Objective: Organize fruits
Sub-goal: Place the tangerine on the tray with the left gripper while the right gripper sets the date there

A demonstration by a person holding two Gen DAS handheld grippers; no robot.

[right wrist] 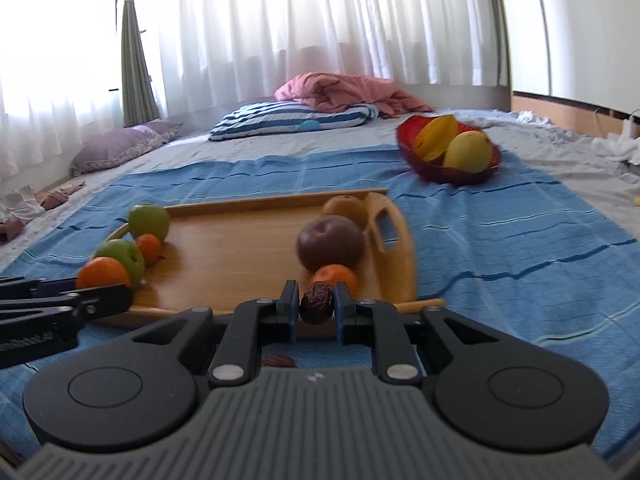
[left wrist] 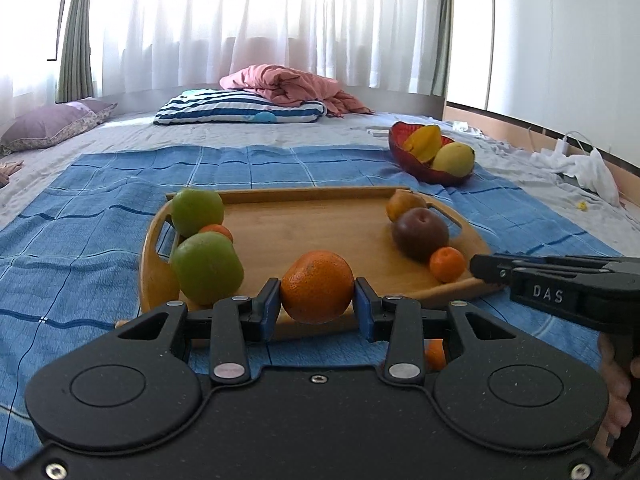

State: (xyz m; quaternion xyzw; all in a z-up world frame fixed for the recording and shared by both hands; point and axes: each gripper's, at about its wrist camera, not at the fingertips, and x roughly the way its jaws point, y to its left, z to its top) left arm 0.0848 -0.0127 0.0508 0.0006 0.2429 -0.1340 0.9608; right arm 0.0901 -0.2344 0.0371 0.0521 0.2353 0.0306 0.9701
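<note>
We have the left gripper (left wrist: pixel 316 300) clamped on a round orange mandarin (left wrist: pixel 317 288), held above the near rim of the oval wooden tray (left wrist: pixel 280 224). The right gripper (right wrist: pixel 317 306) pinches a small wrinkled dark-red date (right wrist: pixel 317 303). Both fruits sit only at the fingertips, so a sudden tilt could roll the mandarin out, and the date, small and likely slick, might squirt free. Another dark piece (right wrist: pixel 278 361) lies on the blue checked cloth (right wrist: pixel 520 248) below, perhaps a second date; the view is too blurred to say. The tray's middle is bare, with green apples (left wrist: pixel 206 268) along its left edge and a dark red apple (left wrist: pixel 420 234) on the right. The red bowl (right wrist: pixel 448 172) stands well apart, beyond the tray, with an open path across the cloth.
</note>
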